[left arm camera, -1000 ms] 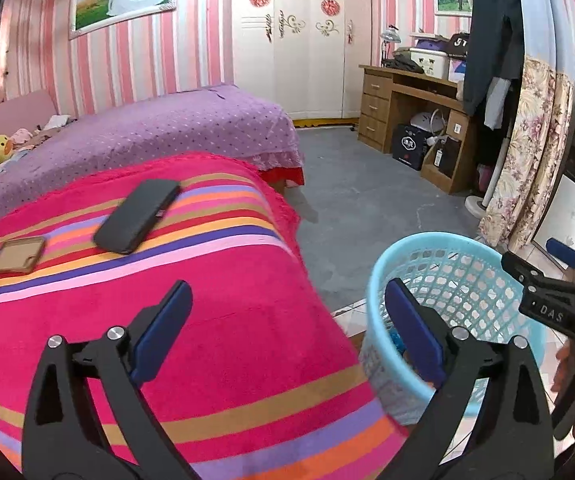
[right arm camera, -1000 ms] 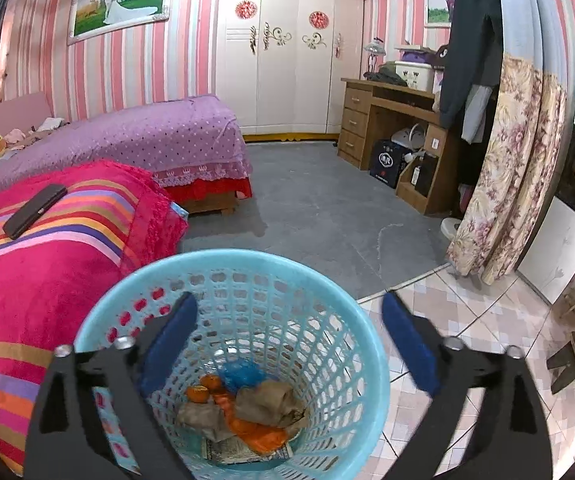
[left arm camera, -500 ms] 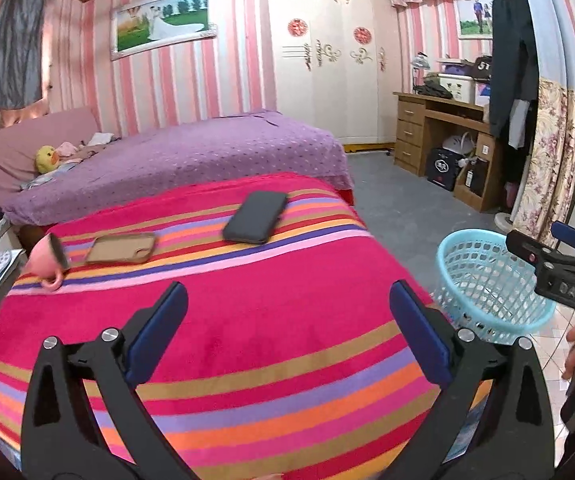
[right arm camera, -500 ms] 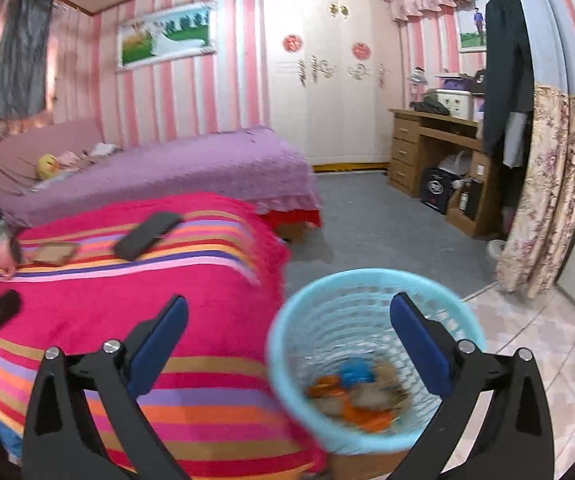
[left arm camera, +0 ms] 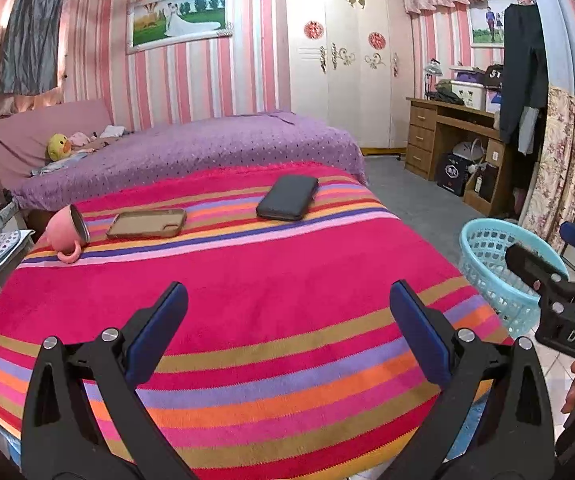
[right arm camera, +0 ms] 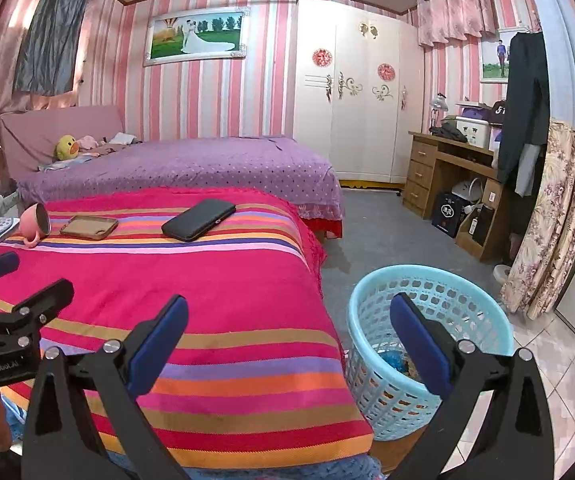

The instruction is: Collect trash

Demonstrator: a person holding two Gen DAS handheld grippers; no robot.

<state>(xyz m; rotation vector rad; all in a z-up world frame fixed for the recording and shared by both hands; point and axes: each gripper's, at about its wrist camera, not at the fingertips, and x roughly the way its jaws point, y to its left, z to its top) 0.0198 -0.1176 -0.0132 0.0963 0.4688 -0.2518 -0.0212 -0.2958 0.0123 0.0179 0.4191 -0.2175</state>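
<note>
A light blue mesh basket (right arm camera: 387,312) stands on the floor at the right of the striped red bedspread (right arm camera: 215,288), with blue and orange scraps showing at its bottom. In the left wrist view the basket (left arm camera: 491,264) sits at the right edge, partly behind my right gripper's body. My left gripper (left arm camera: 287,328) hangs open above the near part of the bedspread (left arm camera: 247,280), holding nothing. My right gripper (right arm camera: 287,336) is open too, straddling the bed's corner and the basket, above both.
On the far part of the bedspread lie a black phone (left arm camera: 287,197), a brown phone case (left arm camera: 146,223) and a tipped pink mug (left arm camera: 65,234). A purple bed (left arm camera: 191,148) is behind, a wooden desk (right arm camera: 447,176) and floral curtain (right arm camera: 547,220) stand to the right.
Both grippers have pulled back and up from the basket and swung left toward the bed. The mug and phone case have come into sight; the basket looks smaller and farther.
</note>
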